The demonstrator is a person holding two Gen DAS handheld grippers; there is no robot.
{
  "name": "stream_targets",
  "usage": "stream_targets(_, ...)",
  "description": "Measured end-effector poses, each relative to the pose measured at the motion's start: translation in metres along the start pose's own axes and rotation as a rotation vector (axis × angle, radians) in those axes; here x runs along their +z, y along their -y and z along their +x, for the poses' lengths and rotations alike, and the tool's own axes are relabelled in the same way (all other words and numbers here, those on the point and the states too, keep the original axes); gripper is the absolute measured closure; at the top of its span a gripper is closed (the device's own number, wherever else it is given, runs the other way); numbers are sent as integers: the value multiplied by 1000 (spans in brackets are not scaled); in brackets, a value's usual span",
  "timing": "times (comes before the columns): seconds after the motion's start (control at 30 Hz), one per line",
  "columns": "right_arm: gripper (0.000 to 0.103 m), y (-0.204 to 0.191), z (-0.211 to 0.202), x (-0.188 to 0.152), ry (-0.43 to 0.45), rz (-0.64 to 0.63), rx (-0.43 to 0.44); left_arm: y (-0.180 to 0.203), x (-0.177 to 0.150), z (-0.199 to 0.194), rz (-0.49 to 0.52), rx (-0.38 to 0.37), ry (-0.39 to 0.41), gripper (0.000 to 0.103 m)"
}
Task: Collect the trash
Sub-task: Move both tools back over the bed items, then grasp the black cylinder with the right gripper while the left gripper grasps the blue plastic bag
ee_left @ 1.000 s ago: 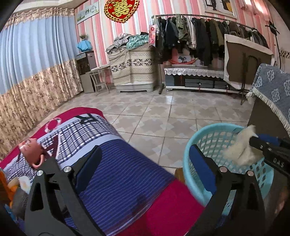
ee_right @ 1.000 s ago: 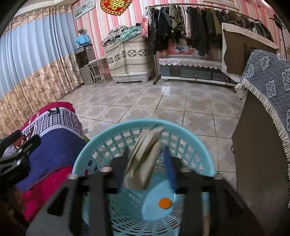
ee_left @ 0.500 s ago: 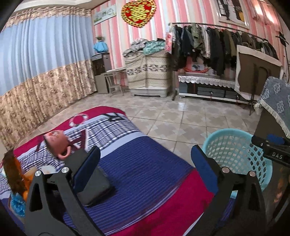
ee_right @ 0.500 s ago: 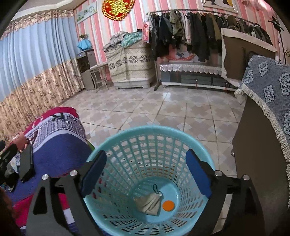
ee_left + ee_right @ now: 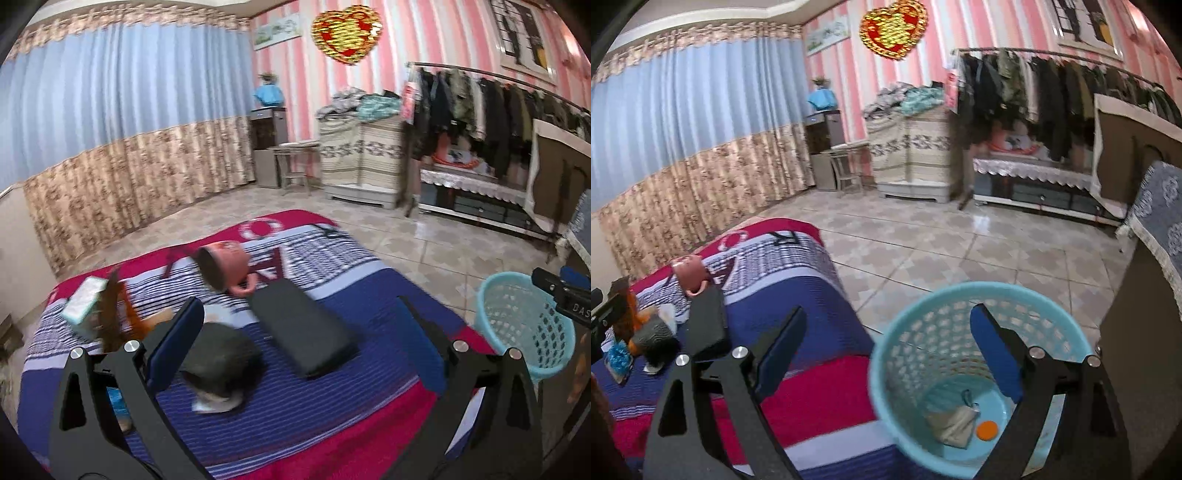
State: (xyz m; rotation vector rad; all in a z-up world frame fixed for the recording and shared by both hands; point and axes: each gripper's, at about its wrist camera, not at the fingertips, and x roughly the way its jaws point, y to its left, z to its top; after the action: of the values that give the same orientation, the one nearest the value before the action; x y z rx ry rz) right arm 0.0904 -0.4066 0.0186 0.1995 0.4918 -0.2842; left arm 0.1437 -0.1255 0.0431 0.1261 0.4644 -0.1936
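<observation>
Perforated plastic basket (image 5: 960, 332) holds crumpled beige trash (image 5: 953, 424); right gripper (image 5: 886, 347) gapes wide, empty.

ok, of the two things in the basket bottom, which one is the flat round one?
The small orange disc, lying flat on the light blue basket floor; the beige crumpled pouch beside it is lumpy and larger.

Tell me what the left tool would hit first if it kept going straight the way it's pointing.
Probably the black flat case lying on the striped bedspread. It sits between the fingers of the open left tool, slightly ahead. Depth is uncertain; the dark crumpled lump beside it may be nearer.
</observation>
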Motion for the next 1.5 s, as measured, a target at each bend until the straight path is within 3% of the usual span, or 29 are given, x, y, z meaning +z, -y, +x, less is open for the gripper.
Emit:
stream_targets(0.33, 15, -71, 0, -7, 11, -135, 74, -80, -29, -14, -83, 128, -27, 6)
stream_targets(0.67, 15, -123, 15, -23, -53, -215, 170, -145, -72, -15, -131, 212, -91, 6)
stream_targets(0.9, 15, -160, 35, -41, -126, -285, 213, -175, -106, 0, -169, 238, -167, 6)
stream_targets(1.07, 15, -198, 38, -54, -149, -375, 229, -190, -113, 9, -206, 229, -197, 6)
stream_targets(1.27, 15, -214, 42, -64, -167, -420, 221, -196, -113, 23, -230, 205, -223, 8)
stream_targets(1.37, 15, -215, 44, -65, -180, -415, 225, -198, -117, 30, -235, 193, -243, 21)
stream_targets(1.43, 15, -216, 45, -63, -182, -397, 239, -201, -119, 37, -244, 168, -273, 49)
stream_targets(1.5, 15, -218, 45, -61, -184, -374, 259, -204, -120, 43, -262, 142, -297, 64)
